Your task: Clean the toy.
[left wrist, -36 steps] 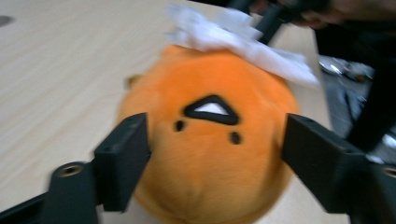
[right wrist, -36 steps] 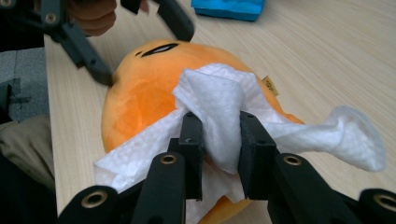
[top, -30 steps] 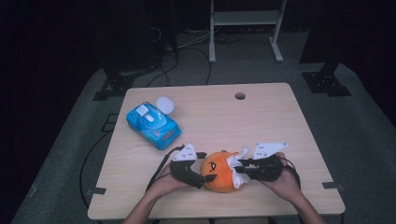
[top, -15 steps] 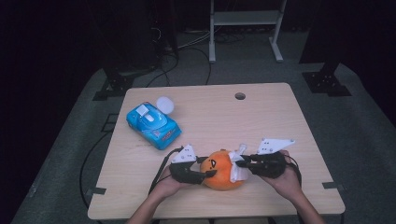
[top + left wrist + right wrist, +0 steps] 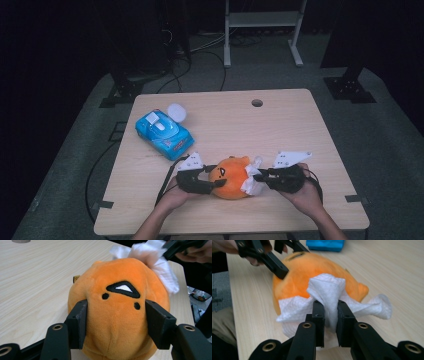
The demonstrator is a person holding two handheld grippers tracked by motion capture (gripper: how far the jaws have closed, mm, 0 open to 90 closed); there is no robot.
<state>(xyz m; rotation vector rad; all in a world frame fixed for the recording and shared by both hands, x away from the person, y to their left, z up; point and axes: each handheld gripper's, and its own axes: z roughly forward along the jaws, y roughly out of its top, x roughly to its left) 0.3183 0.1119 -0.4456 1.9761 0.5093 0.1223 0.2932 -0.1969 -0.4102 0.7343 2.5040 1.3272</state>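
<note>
The left gripper (image 5: 212,179) has its two black jaws set against the sides of an orange plush toy (image 5: 231,176), one on either flank just below the stitched face. In the left gripper view the pads (image 5: 79,322) press into the plush (image 5: 117,315), so the toy is grasped; the jaws closed in sharply and have just eased slightly wider again, with the toy between them throughout. The toy sits on the pale wooden surface (image 5: 280,125), directly ahead of the left gripper and between the two grippers.

The right gripper (image 5: 256,176) is clenched on a crumpled white paper towel (image 5: 250,184). In the right gripper view its jaws pinch a raised fold of the towel (image 5: 329,297) tightly, while the rest of the sheet spreads out to both sides of the jaws and lies against the near side of the toy (image 5: 297,272). Beyond the toy in that view, the left gripper (image 5: 280,261) reaches in from the far side, held by a hand (image 5: 222,245).

A blue toy car (image 5: 164,134) lies well apart from both grippers, on the far side of the left one, with a small white round object (image 5: 176,112) touching or just beside its far end.
</note>
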